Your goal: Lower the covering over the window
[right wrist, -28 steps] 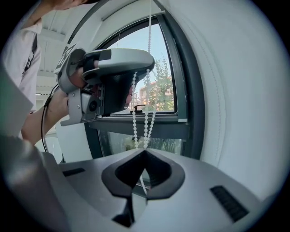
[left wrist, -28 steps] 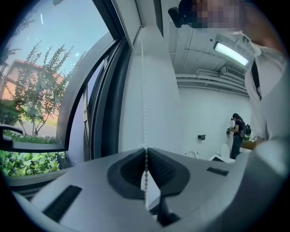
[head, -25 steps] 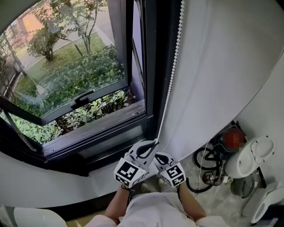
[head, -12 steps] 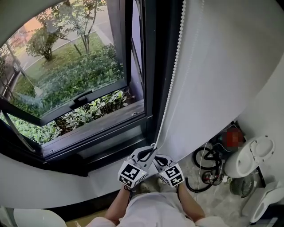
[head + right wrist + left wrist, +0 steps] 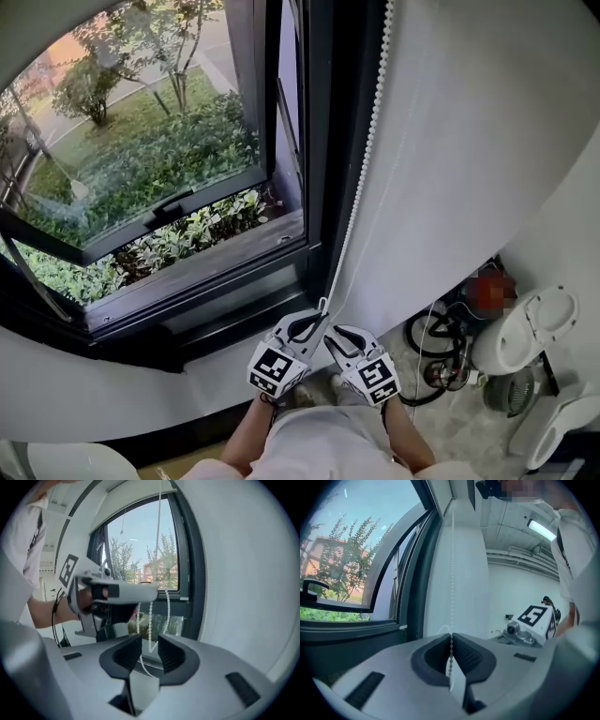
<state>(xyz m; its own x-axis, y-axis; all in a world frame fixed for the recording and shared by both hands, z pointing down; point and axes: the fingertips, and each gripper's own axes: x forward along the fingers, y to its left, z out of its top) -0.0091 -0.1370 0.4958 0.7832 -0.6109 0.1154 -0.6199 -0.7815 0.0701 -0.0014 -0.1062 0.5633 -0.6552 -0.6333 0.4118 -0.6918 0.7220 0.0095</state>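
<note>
By window (image 5: 141, 169), vertical bead chain (image 5: 364, 159): left claw (image 5: 451, 653) pinches it, right claw (image 5: 149, 651) just opened around it.

The blind (image 5: 450, 141) and bead chain (image 5: 362, 159) are seen in plain white beside the black window frame (image 5: 319, 141); black-and-white square markers are borne by the left gripper (image 5: 322, 309) and right gripper (image 5: 331, 332) below that frame

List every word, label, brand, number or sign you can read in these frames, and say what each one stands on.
None: no words, brand names, numbers or signs can be read in any view.
Left gripper, its cube: only a black-and-white square marker pattern, not text.
Right gripper, its cube: the same kind of pattern, not text.
</note>
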